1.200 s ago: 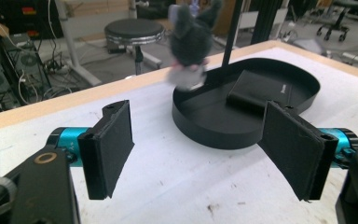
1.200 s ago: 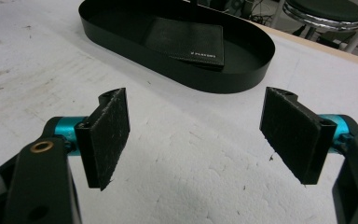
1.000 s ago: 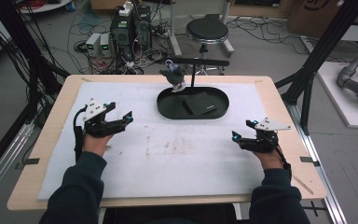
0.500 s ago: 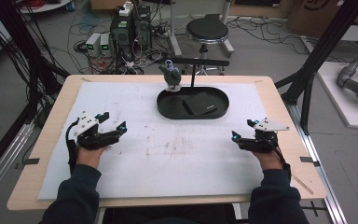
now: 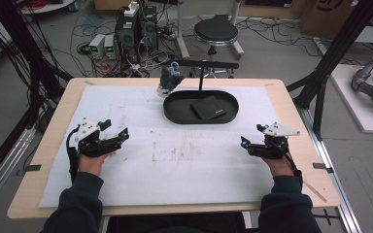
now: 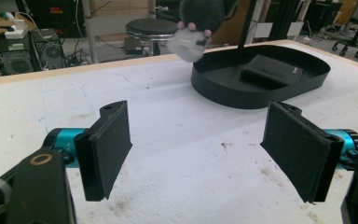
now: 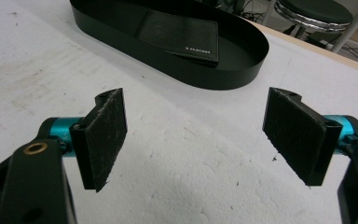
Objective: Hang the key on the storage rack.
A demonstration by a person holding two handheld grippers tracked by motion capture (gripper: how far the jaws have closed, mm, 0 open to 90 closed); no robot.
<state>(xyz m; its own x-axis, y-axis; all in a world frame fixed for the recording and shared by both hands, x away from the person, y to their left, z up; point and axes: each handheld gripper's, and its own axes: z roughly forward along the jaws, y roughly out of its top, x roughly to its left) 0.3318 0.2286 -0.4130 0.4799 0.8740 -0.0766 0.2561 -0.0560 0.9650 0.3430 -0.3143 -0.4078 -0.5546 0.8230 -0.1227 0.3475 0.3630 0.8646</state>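
Note:
A black oval tray (image 5: pixel 175 115) sits at the back middle of the white mat, with a black wallet (image 5: pixel 208 108) lying flat in it. A post with a crossbar (image 5: pixel 206 64) rises from the tray, and a small grey plush toy (image 5: pixel 170 80) hangs at the crossbar's left end. My left gripper (image 5: pixel 115 130) rests low at the left of the mat, open and empty. Over the right side of the mat, my right gripper (image 5: pixel 251 136) is open with nothing in it. The left gripper view has wide-apart pads (image 6: pixel 105 149), with the tray (image 6: pixel 223 95), wallet (image 6: pixel 271 70) and toy (image 6: pixel 193 28) ahead. The right gripper view faces the tray wall (image 7: pixel 191 70) and wallet (image 7: pixel 179 35).
A stained white mat (image 5: pixel 184 165) covers the wooden table (image 5: pixel 315 160). Behind the table stand a black stool (image 5: pixel 216 33), computer boxes (image 5: pixel 136 29) and loose cables on the floor. Black frame posts (image 5: pixel 330 63) rise at both sides.
My left gripper has drawn back toward the person and slightly left, staying open. The hanging toy has shifted a little to the left. The right gripper has kept still.

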